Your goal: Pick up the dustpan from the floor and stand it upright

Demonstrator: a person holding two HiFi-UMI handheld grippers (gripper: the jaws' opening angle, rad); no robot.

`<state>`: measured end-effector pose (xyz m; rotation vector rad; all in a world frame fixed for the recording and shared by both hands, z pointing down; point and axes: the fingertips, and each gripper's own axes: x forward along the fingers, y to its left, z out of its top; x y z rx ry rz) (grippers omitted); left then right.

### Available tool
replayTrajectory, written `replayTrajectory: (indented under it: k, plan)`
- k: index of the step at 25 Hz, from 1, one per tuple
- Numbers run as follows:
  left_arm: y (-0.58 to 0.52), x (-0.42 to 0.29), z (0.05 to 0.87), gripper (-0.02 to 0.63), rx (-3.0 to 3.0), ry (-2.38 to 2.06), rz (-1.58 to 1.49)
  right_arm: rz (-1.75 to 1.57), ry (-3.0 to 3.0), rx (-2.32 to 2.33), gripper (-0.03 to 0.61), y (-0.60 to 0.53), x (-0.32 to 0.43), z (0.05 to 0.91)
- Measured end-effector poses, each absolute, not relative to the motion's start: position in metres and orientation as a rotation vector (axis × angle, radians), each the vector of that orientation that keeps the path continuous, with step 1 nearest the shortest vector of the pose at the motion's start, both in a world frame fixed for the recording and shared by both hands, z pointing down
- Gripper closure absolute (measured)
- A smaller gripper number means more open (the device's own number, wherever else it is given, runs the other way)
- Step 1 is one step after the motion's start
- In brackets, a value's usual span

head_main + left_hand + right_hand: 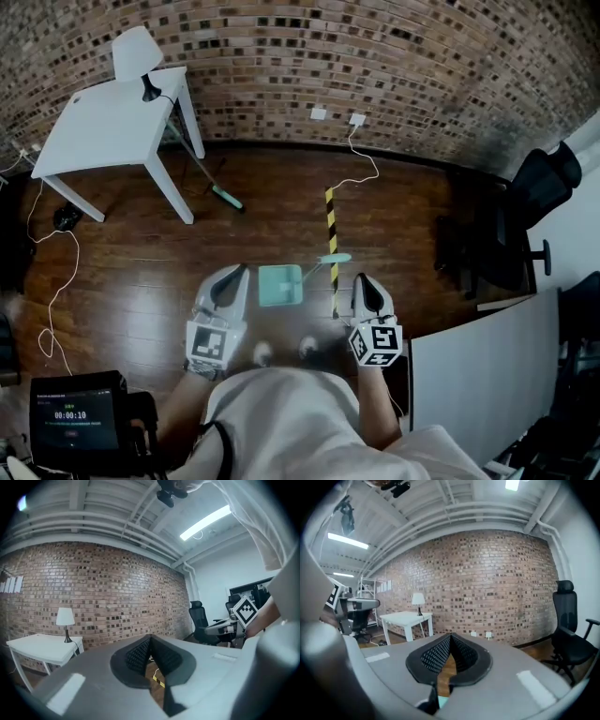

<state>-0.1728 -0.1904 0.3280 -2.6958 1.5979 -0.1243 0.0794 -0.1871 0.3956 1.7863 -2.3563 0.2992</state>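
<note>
We see the teal dustpan [279, 285] lying flat on the brown wood floor [141, 281]. Its handle [335, 259] sticks out to the right. In the head view, the pan sits between our two grippers and a little in front of our shoes [262, 353].

Our left gripper [240, 270] is just to the left of the pan. Its two fingers are pressed together at the tips, and there is nothing between them. Our right gripper [362, 279] is just to the right of the pan, near the end of the handle. Its fingers are pressed together too, with nothing between them. In the right gripper view, a small bit of teal shows low down, under the closed fingers. Neither gripper has the dustpan.

A yellow and black striped line [331, 234] runs along the floor just past the handle. Farther back there is a white table [112, 127] with a white lamp [136, 56] on it. A broom with a green head [226, 197] leans by the table. A brick wall [375, 56] is behind it all, and a black chair [525, 216] stands off to the right.
</note>
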Motion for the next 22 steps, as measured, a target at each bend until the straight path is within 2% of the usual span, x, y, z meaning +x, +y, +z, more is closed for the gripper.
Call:
replayTrajectory:
  k: [7, 11, 22]
  plan:
    - [-0.178, -0.163, 0.289, 0.612, -2.611, 1.658, -0.04, 0.157, -2.582, 1.771, 0.565, -0.185, 0.065, 0.304]
    - [-0.187, -0.153, 0.284, 0.612, -2.604, 1.641, -0.049, 0.127, -2.611, 1.772, 0.566, -0.196, 0.072, 0.281]
    - [-0.184, -0.146, 0.271, 0.612, -2.566, 1.67, -0.051, 0.208, -2.51, 1.754, 0.566, -0.177, 0.099, 0.305]
